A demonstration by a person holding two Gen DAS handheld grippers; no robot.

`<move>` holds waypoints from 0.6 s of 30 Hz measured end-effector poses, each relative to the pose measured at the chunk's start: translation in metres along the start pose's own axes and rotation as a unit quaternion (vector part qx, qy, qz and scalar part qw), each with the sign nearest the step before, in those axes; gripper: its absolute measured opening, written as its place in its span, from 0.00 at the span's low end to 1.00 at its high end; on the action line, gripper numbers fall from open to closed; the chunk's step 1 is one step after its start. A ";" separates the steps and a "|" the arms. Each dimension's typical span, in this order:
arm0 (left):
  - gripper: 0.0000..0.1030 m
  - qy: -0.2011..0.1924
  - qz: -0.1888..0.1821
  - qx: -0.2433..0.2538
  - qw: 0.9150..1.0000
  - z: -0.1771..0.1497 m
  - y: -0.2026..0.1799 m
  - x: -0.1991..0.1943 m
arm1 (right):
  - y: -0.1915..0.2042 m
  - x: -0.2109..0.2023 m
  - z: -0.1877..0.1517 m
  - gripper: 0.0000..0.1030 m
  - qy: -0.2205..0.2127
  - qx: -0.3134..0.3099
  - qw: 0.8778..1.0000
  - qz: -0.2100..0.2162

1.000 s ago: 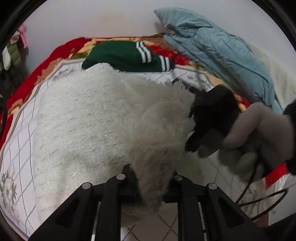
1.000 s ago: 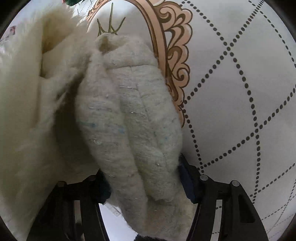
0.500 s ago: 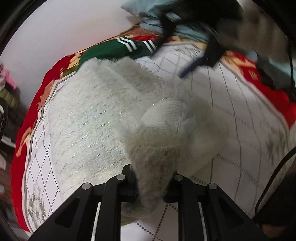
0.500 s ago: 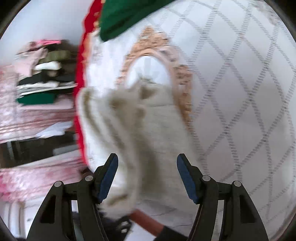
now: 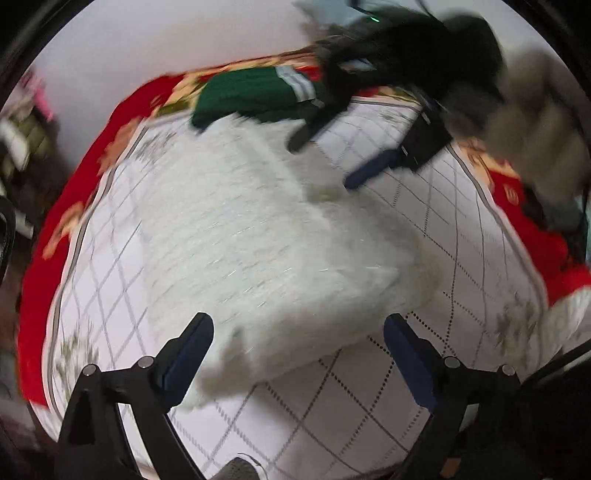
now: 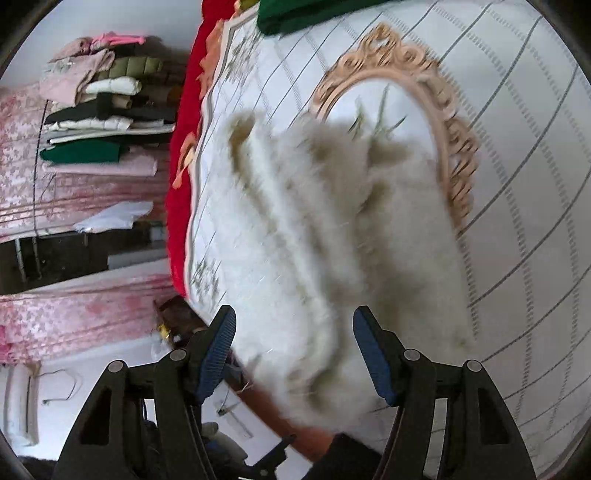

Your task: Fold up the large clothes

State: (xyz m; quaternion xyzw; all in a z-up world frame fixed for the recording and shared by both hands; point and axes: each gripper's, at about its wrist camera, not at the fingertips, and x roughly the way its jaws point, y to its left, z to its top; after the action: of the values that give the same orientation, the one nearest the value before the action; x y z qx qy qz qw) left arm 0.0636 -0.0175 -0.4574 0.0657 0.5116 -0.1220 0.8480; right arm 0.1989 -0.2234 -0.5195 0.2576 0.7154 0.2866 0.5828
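Observation:
A white fluffy sweater (image 5: 240,240) lies folded on the quilted bedspread (image 5: 369,406). My left gripper (image 5: 297,325) hovers over its near edge; the jaws are opening wide and the pads touch nothing. In the left wrist view my right gripper (image 5: 325,164) hangs above the sweater's far side, held by a grey-gloved hand (image 5: 535,125). In the right wrist view the right gripper (image 6: 293,314) stands open above the sweater (image 6: 332,240), clear of the blurred cloth below.
A folded green garment (image 5: 251,98) with white stripes lies at the head of the bed, also at the top of the right wrist view (image 6: 295,14). The bedspread has a red border (image 5: 535,229). A stack of folded clothes (image 6: 99,99) sits beside the bed.
The left gripper let go of the sweater's fold, opened wide and drew back upward. The right gripper released its fold and rose. The sweater now lies on the bed.

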 end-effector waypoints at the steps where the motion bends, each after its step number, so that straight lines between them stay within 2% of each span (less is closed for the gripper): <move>1: 0.91 0.005 0.004 -0.019 1.000 0.001 0.006 -0.002 | 0.001 0.009 -0.005 0.66 0.010 -0.005 1.000 -0.001; 2: 0.91 0.008 0.008 -0.040 0.999 0.000 0.014 -0.005 | 0.002 0.024 -0.005 0.65 0.018 -0.006 1.000 -0.016; 3: 0.91 0.013 0.011 -0.062 0.998 -0.001 0.022 -0.006 | 0.000 0.039 -0.007 0.52 0.030 -0.008 0.999 -0.036; 5: 0.91 0.025 0.034 -0.106 0.993 -0.001 0.039 -0.005 | -0.020 0.074 -0.021 0.28 0.071 0.003 0.991 -0.112; 6: 0.91 0.030 0.043 -0.122 0.991 -0.002 0.047 -0.004 | -0.035 0.087 -0.028 0.19 0.090 0.024 0.988 -0.126; 7: 0.91 0.035 0.048 -0.141 0.988 0.000 0.055 -0.002 | -0.050 0.096 -0.034 0.16 0.109 0.051 0.984 -0.129; 10: 0.91 0.038 0.075 -0.184 0.979 0.007 0.077 -0.002 | -0.050 0.077 -0.032 0.17 0.102 0.065 0.987 -0.102; 12: 0.91 0.036 0.089 -0.206 0.974 0.012 0.088 -0.002 | -0.038 0.046 -0.024 0.24 0.067 0.064 0.992 -0.088; 13: 0.91 0.036 0.100 -0.216 0.971 0.013 0.093 -0.001 | -0.026 0.024 -0.016 0.26 0.032 0.054 0.995 -0.077; 15: 0.91 0.036 0.116 -0.233 0.965 0.016 0.102 0.003 | -0.009 -0.004 -0.001 0.49 -0.019 0.041 0.998 -0.047; 17: 0.91 0.039 0.137 -0.254 0.957 0.018 0.111 0.010 | 0.009 -0.017 0.019 0.61 -0.052 0.026 0.998 -0.011; 18: 0.91 0.043 0.142 -0.264 0.953 0.019 0.116 0.013 | 0.017 -0.016 0.031 0.61 -0.062 0.019 0.998 -0.003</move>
State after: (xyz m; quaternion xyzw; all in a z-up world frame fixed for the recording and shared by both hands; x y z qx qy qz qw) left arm 0.1171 0.0880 -0.4620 -0.0832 0.5468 0.1414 0.8210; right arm 0.2330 -0.2191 -0.5012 0.2836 0.6841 0.2547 0.6218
